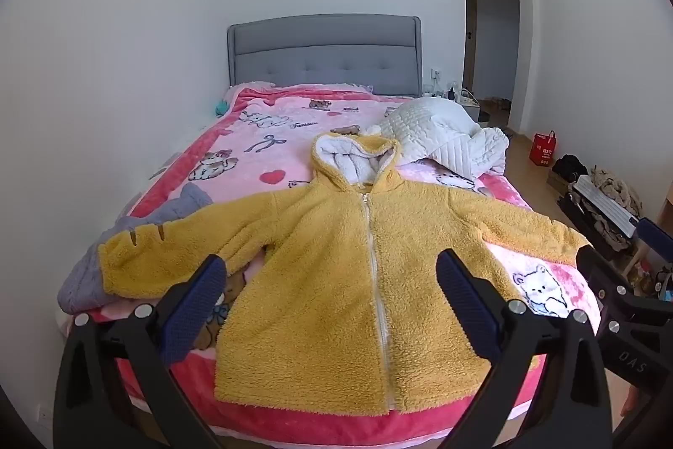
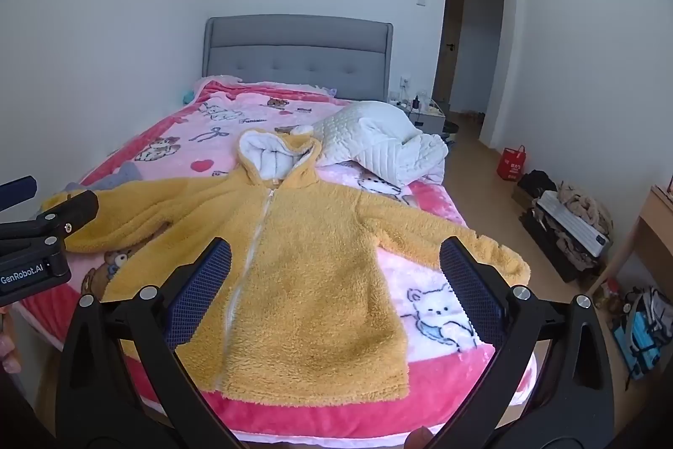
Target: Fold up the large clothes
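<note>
Clearly nothing is folded yet.

Garment: yellow fleece hooded jacket [image 1: 336, 259] lies face up and zipped on the pink cartoon blanket [image 1: 260, 137], spread flat near the foot of the bed, hood [image 1: 353, 158] pointing toward the grey headboard [image 1: 324, 49].
Sleeves: both stretched straight out to the sides, the left sleeve [image 1: 168, 247] partly over a grey garment [image 1: 84, 280] at the bed's edge, the right sleeve [image 2: 446, 238] resting on the blanket.
Progress: laying-out looks finished (body smooth, hem near the blanket's red border); in my judgement every fold is left, sleeves in first, then the body.
Left gripper [image 1: 332, 280]: fingers wide apart, holding nothing, hanging above the jacket's lower body.
Right gripper [image 2: 336, 272]: fingers likewise wide apart and empty, over the jacket's right half.
Other laundry: white quilted piece [image 2: 378, 142] heaped beyond the hood, just beside it.
Readable writing: "GenRobot.AI" on the left gripper's body as seen from the right wrist view; "DAS" on the right gripper's body in the left wrist view; a script word starting "Fan" on the blanket, too small to finish.
Red bag [image 2: 511, 165]: on the floor, white characters illegible.
</note>
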`<move>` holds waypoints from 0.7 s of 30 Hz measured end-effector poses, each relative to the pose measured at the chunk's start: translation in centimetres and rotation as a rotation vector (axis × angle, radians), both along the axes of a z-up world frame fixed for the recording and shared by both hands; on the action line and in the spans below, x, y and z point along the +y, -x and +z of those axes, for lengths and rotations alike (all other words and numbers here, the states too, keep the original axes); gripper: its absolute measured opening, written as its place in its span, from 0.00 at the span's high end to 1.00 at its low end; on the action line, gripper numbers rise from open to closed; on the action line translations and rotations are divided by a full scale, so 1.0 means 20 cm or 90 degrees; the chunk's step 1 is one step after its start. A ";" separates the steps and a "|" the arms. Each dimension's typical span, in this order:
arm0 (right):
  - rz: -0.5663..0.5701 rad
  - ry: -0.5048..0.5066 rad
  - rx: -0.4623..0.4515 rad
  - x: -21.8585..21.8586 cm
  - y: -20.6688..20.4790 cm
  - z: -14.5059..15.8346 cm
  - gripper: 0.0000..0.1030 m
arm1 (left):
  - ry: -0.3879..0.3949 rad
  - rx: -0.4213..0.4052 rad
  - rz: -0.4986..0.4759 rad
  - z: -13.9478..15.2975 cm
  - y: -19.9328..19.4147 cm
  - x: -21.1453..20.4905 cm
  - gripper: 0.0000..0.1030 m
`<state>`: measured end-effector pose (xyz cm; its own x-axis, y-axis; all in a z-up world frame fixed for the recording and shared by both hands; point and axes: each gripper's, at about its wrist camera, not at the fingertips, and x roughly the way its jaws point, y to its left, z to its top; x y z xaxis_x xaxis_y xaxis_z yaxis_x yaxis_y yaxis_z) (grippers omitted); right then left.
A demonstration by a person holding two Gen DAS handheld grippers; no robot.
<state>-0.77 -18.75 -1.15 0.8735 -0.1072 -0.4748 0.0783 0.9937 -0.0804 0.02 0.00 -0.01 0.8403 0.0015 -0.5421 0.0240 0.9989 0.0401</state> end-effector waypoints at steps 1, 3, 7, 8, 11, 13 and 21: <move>0.000 0.000 0.001 0.00 0.00 0.00 0.07 | 0.000 -0.001 -0.001 0.00 0.00 0.00 0.05; 0.002 0.000 0.002 0.00 0.00 0.00 0.07 | 0.003 -0.002 -0.001 0.00 0.00 0.00 0.05; 0.004 0.003 0.003 0.00 0.01 0.01 0.08 | 0.006 -0.003 0.002 0.00 0.00 0.02 0.05; 0.006 0.003 0.005 0.00 0.01 0.01 0.07 | 0.007 -0.002 0.003 0.00 0.00 0.02 0.05; 0.007 0.006 0.005 0.01 0.01 0.02 0.07 | -0.001 0.002 0.003 0.00 0.00 0.00 0.05; 0.007 0.002 0.003 0.02 0.03 0.05 0.07 | -0.002 0.000 0.003 0.01 0.00 0.00 0.05; 0.004 0.002 -0.001 0.02 0.03 0.04 0.07 | -0.004 -0.003 0.003 0.03 0.00 0.00 0.05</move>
<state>-1.35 -18.40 -0.37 0.8752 -0.1027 -0.4728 0.0717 0.9940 -0.0831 0.01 0.04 0.52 0.8427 0.0081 -0.5383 0.0196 0.9988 0.0457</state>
